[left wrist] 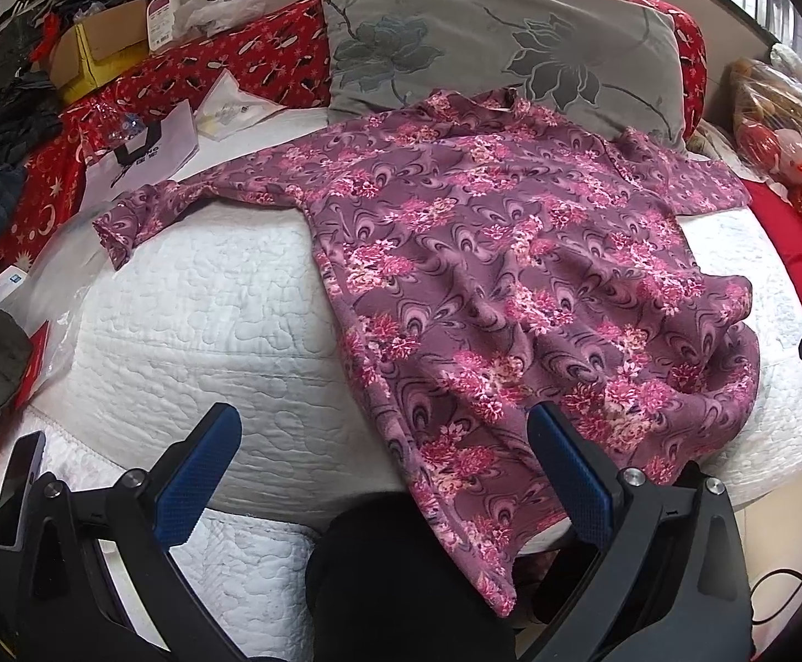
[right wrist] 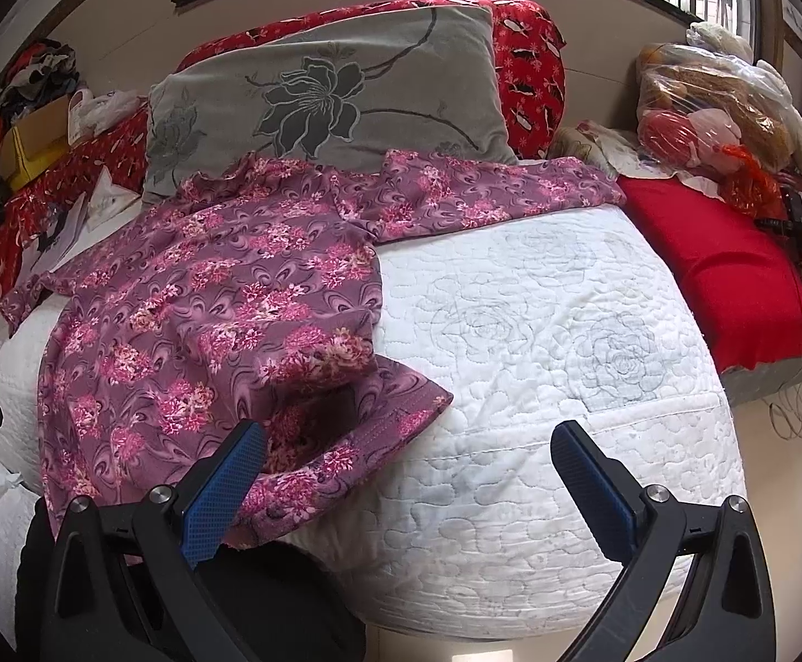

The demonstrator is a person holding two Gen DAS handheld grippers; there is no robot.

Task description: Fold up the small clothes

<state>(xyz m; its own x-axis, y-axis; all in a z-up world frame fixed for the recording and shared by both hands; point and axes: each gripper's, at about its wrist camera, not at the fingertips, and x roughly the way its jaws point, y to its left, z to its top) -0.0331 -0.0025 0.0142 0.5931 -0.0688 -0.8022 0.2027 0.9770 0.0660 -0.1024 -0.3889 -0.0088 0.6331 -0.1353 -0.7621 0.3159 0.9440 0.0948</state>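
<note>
Ahead, the shirt (left wrist: 511,276) lies lengthwise from hem to pillow (left wrist: 500,44), its hem nearest both spread, empty tools, left tool (left wrist: 384,474) and right tool (right wrist: 409,474).

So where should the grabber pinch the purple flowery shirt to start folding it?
Probably the hem corner of the purple flowery shirt, taken by the right gripper from the near bed edge. That corner lies flat on the white quilted mattress, just ahead of the open jaws.

From my left cam the shirt (left wrist: 511,287) hem drops over the bed (left wrist: 207,320) edge, so I can't see where it ends. The pillow (left wrist: 483,38) base is buried under its collar. Print on that paper bag (left wrist: 141,149) is too blurry to read.
</note>
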